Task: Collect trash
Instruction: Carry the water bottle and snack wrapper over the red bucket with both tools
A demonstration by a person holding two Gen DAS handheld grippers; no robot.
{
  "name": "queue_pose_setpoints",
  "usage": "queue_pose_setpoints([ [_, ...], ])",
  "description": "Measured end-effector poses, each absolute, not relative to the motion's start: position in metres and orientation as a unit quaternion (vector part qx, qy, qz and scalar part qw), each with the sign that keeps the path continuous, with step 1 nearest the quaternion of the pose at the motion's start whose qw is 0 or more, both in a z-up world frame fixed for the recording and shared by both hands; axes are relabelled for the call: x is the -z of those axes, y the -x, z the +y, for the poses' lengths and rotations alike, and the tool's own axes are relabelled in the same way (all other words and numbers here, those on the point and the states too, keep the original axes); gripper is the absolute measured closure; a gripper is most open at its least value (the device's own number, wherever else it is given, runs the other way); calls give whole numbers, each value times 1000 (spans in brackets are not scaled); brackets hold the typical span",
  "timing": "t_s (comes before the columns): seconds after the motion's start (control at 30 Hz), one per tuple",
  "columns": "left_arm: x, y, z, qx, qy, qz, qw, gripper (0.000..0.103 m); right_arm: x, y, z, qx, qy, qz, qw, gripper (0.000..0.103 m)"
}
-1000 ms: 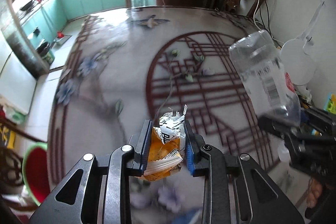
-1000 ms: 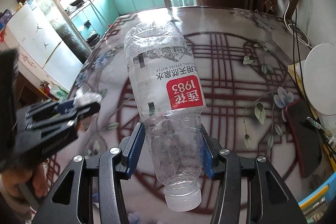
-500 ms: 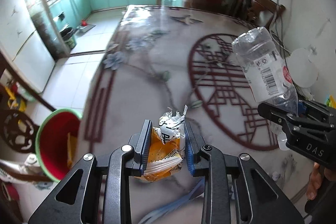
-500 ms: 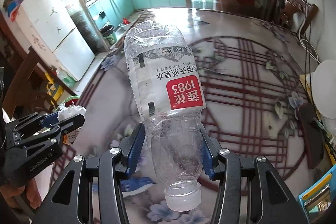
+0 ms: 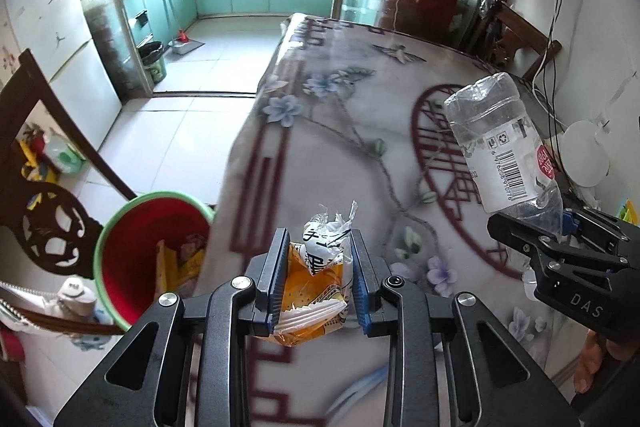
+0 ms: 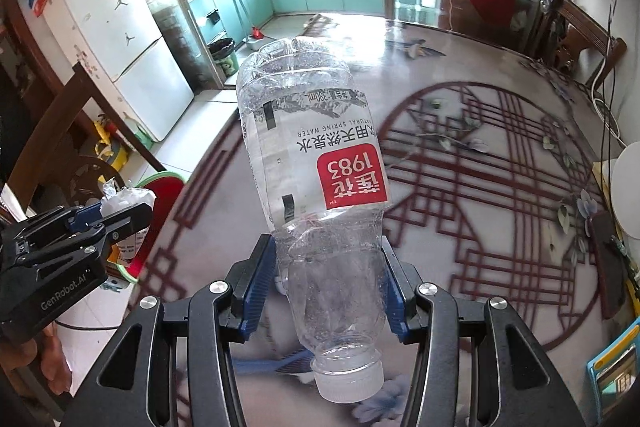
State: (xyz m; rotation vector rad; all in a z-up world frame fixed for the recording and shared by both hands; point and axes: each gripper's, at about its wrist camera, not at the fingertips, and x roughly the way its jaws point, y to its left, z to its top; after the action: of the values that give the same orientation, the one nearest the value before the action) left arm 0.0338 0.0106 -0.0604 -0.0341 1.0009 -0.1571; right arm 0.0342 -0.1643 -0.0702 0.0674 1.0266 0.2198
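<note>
My left gripper (image 5: 318,281) is shut on a crumpled orange and white wrapper (image 5: 316,283) above the table's left edge. A red bin with a green rim (image 5: 148,259) stands on the floor just left of it, with yellow packaging inside. My right gripper (image 6: 328,267) is shut on an empty clear plastic bottle (image 6: 316,163) with a red label, cap towards the camera. The bottle (image 5: 500,147) and right gripper (image 5: 560,251) show at the right of the left wrist view. The left gripper (image 6: 108,215) and the bin (image 6: 160,195) show at the left of the right wrist view.
The table (image 5: 360,131) has a flowered cloth with a red lattice circle. A dark carved chair (image 5: 52,227) stands left of the bin. A white round object (image 5: 584,155), a dark phone (image 6: 608,263) and cables lie at the table's right side. A fridge (image 6: 120,43) stands at the left.
Both grippers have moved left with their loads, from over the table's middle towards its left edge. The red bin has come closer to the left gripper.
</note>
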Motion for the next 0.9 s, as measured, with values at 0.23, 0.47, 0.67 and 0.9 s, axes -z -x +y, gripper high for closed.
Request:
queue_pose_setpoints([
  [0.23,61,-35,52,71,31,478,875,76,65,-33,-117,-113,-22,488,865,55],
  [0.47,64,-36,94,61,43,479,875,76,61,-35,-72,-125,-14,485,866,55],
  [0.67,69,-35,127,47,55,482,873,76,61,-36,-35,-137,-4,487,863,55],
  [0.9,77,-33,159,29,68,490,868,76,66,-38,1,-152,6,493,856,55],
])
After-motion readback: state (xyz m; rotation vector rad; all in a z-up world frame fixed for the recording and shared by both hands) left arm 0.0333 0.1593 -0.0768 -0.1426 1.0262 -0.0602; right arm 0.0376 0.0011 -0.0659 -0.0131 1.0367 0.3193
